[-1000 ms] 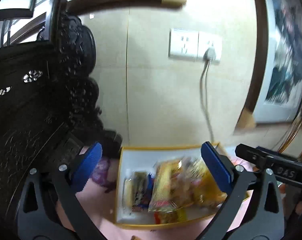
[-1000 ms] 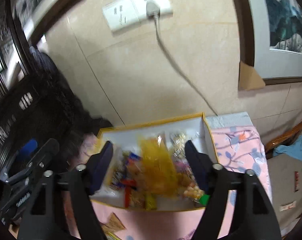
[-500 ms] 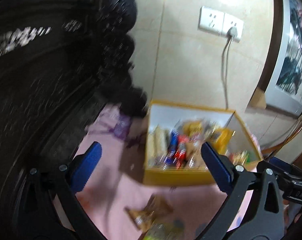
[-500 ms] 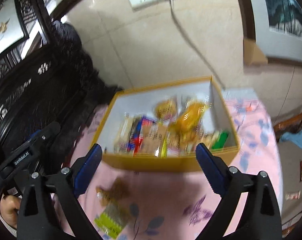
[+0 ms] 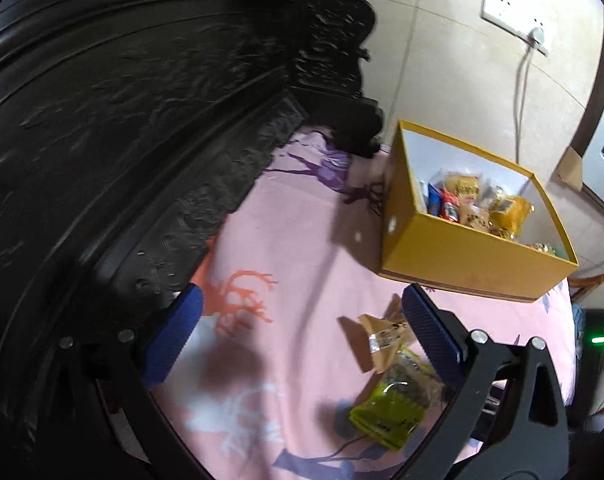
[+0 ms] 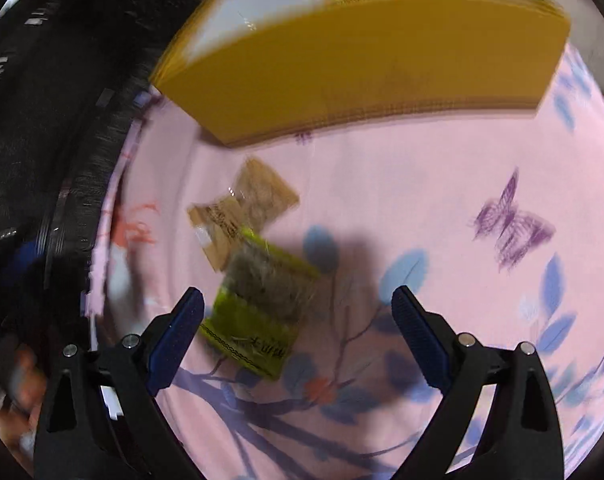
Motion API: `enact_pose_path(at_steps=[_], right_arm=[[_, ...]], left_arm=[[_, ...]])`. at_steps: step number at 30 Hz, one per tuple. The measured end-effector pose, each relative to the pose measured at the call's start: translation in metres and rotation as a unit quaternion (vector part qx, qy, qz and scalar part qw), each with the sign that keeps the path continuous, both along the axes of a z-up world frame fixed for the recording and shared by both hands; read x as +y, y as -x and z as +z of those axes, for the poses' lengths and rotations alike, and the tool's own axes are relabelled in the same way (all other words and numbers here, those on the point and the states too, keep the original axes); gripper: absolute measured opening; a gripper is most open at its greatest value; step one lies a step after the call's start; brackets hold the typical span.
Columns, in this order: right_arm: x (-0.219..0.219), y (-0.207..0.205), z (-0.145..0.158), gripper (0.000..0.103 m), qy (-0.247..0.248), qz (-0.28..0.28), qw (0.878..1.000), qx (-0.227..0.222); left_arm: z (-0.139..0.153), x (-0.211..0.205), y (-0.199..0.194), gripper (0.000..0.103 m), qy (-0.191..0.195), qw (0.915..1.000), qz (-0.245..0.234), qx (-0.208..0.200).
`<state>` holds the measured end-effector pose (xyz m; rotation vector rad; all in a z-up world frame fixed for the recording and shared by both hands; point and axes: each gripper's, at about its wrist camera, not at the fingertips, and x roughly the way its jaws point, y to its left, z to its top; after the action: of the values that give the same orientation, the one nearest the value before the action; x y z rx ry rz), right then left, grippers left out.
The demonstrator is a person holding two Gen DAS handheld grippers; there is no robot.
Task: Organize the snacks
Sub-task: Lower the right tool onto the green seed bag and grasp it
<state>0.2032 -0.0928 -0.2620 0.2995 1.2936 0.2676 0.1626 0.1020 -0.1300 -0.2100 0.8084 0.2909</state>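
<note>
Right gripper (image 6: 298, 312) and left gripper (image 5: 302, 332) hang with jaws wide apart, empty. Just ahead of the right one, a green snack packet (image 6: 258, 308) overlaps a brown packet (image 6: 242, 208); beyond stands the yellow box (image 6: 361, 64) of snacks.

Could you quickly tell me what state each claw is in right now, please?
Left claw: open, holding nothing.
Right claw: open, holding nothing, above the green snack packet.

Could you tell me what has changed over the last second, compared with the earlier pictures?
Both views tipped down from the wall to the pink cloth. The right gripper opened wider above the green snack packet. The left gripper stayed open and empty; the yellow box and brown packet stayed put.
</note>
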Motion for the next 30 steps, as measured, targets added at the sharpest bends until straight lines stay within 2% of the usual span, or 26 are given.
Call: enact_pose_path(at_steps=[2, 6, 9, 12, 14, 16, 18, 21, 26, 30], right_arm=[[0.013, -0.003, -0.011, 0.095, -0.001, -0.023, 0.999, 0.027], [0.047, -0.008, -0.027, 0.095, 0.043, -0.039, 0.997, 0.045], [0.067, -0.006, -0.033, 0.099, 0.095, -0.04, 0.994, 0.026], [0.081, 0.001, -0.035, 0.099, 0.136, -0.017, 0.991, -0.002], [0.087, 0.009, -0.034, 0.094, 0.155, 0.006, 0.987, -0.03], [0.086, 0.018, -0.031, 0.078, 0.166, 0.032, 0.984, -0.062], [0.082, 0.021, -0.029, 0.072, 0.158, 0.071, 0.982, -0.08], [0.061, 0.023, -0.024, 0.065, 0.134, 0.087, 0.984, -0.079], [-0.004, 0.024, -0.015, 0.064, 0.11, 0.056, 0.99, -0.068], [-0.046, 0.029, -0.006, 0.064, 0.097, 0.034, 0.992, -0.072]], left_arm=[[0.003, 0.005, 0.007, 0.101, 0.0, 1.0, 0.005, -0.004], [0.009, 0.011, 0.019, 0.101, -0.004, 0.9999, 0.011, -0.007], [0.011, 0.014, 0.024, 0.101, -0.002, 0.9999, 0.014, -0.005], [0.01, 0.013, 0.026, 0.101, -0.004, 0.9999, 0.012, -0.003], [0.008, 0.012, 0.025, 0.101, -0.006, 1.0, 0.008, 0.001], [0.005, 0.01, 0.022, 0.101, -0.005, 1.0, 0.004, 0.004], [0.002, 0.007, 0.02, 0.101, -0.003, 1.0, 0.001, 0.005], [-0.004, 0.002, 0.013, 0.101, 0.004, 0.9999, -0.008, 0.01], [-0.02, -0.02, -0.008, 0.101, 0.001, 0.9979, -0.06, 0.023], [-0.046, -0.053, -0.037, 0.101, -0.03, 0.9909, -0.127, 0.034]])
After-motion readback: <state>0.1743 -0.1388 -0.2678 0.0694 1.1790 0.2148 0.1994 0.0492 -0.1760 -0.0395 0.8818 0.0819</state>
